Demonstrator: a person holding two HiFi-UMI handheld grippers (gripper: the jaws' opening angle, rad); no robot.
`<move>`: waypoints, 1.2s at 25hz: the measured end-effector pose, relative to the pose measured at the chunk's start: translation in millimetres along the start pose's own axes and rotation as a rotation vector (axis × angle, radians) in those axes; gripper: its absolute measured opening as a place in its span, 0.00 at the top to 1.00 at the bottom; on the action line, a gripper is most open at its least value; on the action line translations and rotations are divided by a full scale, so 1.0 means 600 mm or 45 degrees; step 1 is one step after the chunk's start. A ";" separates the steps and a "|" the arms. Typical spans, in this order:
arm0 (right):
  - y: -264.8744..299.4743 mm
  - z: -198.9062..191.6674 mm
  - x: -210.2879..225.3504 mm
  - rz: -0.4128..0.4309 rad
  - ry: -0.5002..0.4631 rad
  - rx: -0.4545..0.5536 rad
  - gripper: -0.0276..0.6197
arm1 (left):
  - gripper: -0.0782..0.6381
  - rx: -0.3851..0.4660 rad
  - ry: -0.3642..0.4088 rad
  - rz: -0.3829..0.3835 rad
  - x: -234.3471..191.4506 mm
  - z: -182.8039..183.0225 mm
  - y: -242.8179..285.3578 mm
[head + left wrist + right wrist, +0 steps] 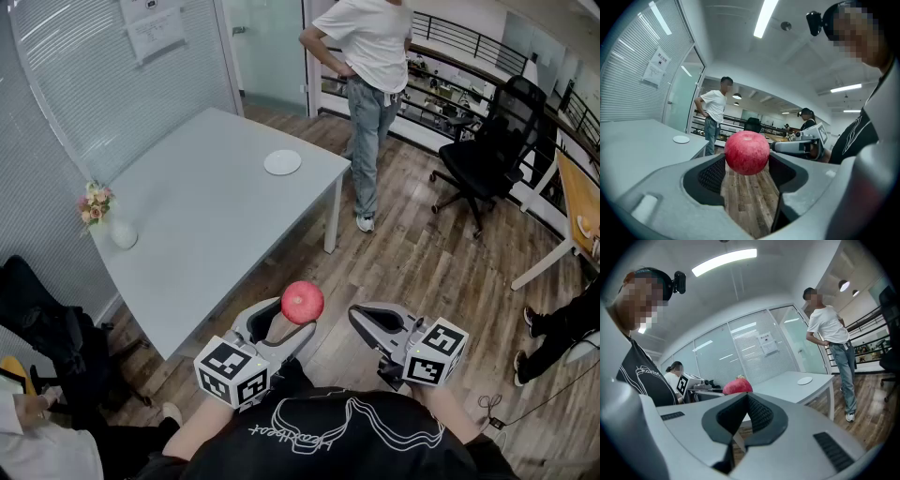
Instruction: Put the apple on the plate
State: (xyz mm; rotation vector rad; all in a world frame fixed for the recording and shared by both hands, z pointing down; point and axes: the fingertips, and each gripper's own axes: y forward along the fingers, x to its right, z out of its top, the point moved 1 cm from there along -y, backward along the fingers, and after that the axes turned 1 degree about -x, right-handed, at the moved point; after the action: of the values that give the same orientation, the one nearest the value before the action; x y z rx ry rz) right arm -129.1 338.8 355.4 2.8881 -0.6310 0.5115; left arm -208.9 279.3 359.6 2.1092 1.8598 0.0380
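Pale grey table (216, 206), mostly bare, set against a glass partition. A person in a white shirt (370, 94) stands just off its far corner, not involved as far as I can tell.

Left gripper (286, 325): jaws spread wide and clamped on the apple, one pad on each flank, the grip out near the tips. Probably held that far out so the fruit can be set down without the jaws fouling the plate. Right gripper (361, 317): jaws together, nothing between them, idling beside the left (one hand is enough for this).

White plate (282, 162) lies empty near the table's far corner, close to the edge on the standing person's side.

Red apple (302, 302) is in the air over the wood floor, off the table's near corner and well apart from the plate. My judgement: pickup done, carry to the plate not yet made.
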 end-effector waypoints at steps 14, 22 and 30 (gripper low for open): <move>0.004 -0.007 -0.009 -0.033 -0.005 0.001 0.94 | 0.48 0.018 -0.002 -0.020 0.004 0.001 -0.013; 0.030 -0.015 0.029 -0.067 0.022 -0.035 0.94 | 0.48 -0.002 -0.036 -0.018 -0.029 -0.002 0.008; 0.093 0.013 0.119 -0.090 0.075 -0.050 0.94 | 0.48 -0.033 -0.078 -0.032 -0.120 0.024 0.077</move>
State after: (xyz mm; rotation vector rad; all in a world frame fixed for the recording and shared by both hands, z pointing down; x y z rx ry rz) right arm -89.5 260.0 377.2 2.8354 -0.5221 0.5661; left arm -171.8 201.7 372.0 2.0469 1.8403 -0.0082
